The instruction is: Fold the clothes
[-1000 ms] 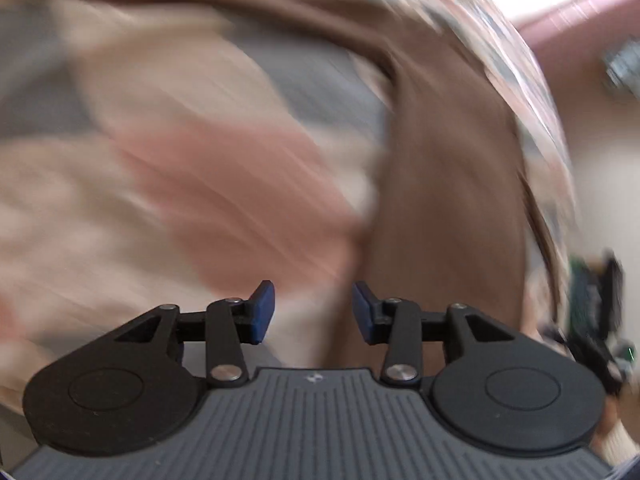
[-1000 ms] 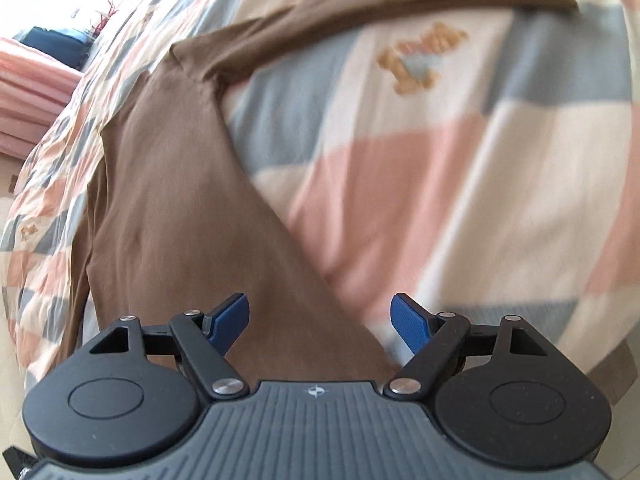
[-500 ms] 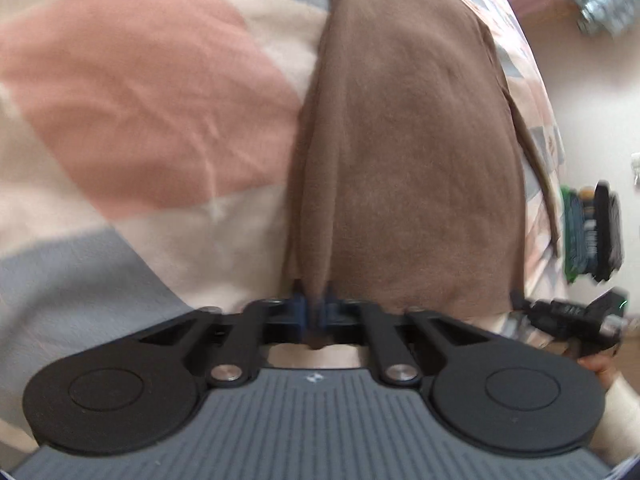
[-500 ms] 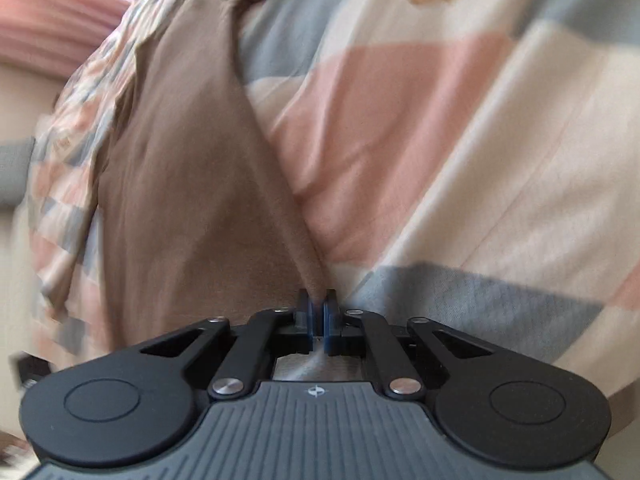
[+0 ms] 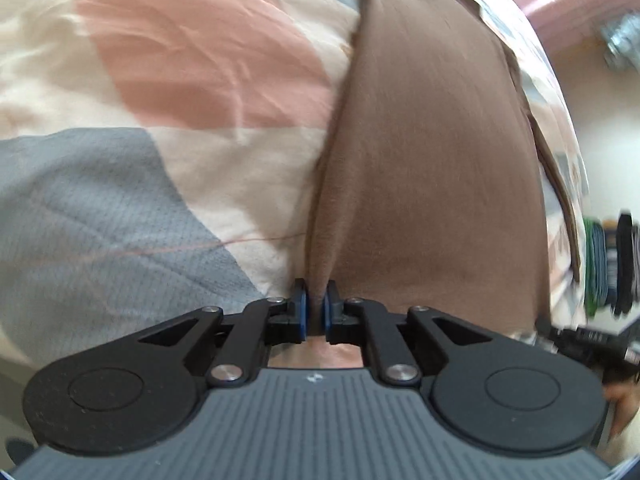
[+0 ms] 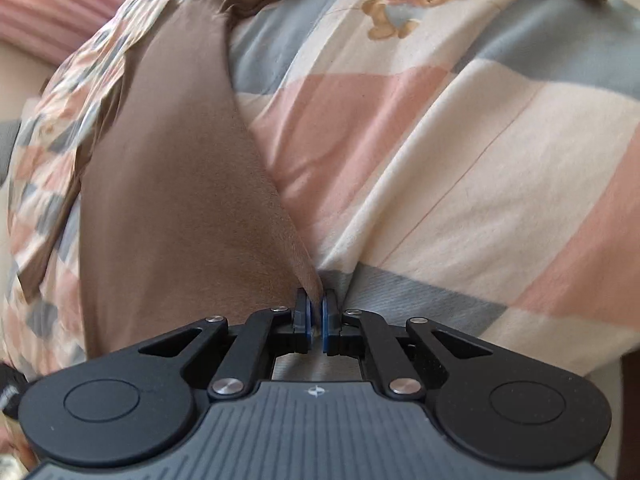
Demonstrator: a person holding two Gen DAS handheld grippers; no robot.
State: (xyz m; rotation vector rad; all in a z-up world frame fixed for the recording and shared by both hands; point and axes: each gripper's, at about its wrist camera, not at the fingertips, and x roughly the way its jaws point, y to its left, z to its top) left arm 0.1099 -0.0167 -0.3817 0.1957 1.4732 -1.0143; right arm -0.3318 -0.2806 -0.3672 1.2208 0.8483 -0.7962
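We look along two handheld grippers at a bed. In the left wrist view, our left gripper (image 5: 315, 312) has black, matte linkage arms ending in small blue pads, and its jaws are pressed together on a pinch of a brown garment (image 5: 432, 168). The cloth is thin, soft and plain, with a faintly brushed surface. From the pinch it rises in a narrow fold, then widens into a long, smooth panel that runs away from us up the picture. It lies on a bedsheet (image 5: 192, 80) printed in big blocks of salmon pink, cream and grey. The grey blocks show a fine dotted weave, and the pink one has shallow creases. At the right edge, past the bed, we see blurred dark shapes and part of a hand (image 5: 622, 404).

In the right wrist view, our right gripper (image 6: 316, 318) is likewise closed on the brown garment (image 6: 172, 184), gripping a pointed corner of its edge between the blue pads. The fabric spreads leftward and upward from there as a broad, flat sheet, and a long, narrow strip of it bends across the top of the picture. The bedsheet (image 6: 460, 168) puckers slightly just beside the pinch. A small teddy bear print (image 6: 412, 8) sits on a cream block near the top. A pink, ridged fabric (image 6: 52, 12) shows at the upper left.
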